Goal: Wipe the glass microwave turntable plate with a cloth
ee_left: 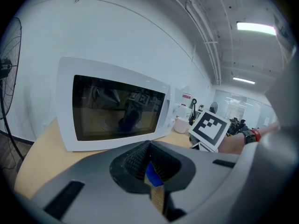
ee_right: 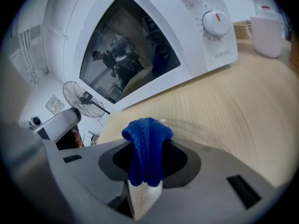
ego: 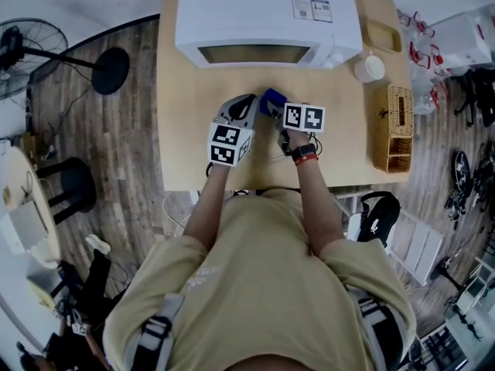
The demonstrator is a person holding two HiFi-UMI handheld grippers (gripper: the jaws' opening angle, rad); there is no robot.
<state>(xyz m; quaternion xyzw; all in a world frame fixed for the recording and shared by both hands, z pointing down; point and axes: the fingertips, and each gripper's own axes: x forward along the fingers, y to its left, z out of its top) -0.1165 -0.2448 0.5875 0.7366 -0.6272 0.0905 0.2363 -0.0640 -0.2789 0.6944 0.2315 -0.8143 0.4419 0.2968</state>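
Right gripper clamped on blue knitted cloth, fold poking up past jaws. Clear round glass turntable plate lies flat on light wooden table, just ahead of right jaws, toward white microwave. Left gripper jaws together, nothing seen held.

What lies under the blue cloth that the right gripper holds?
The blue cloth is clamped in the right gripper. Just beneath and past it, a curved clear glass rim shows over the wooden table. The gripper's own body covers the rest of that plate.
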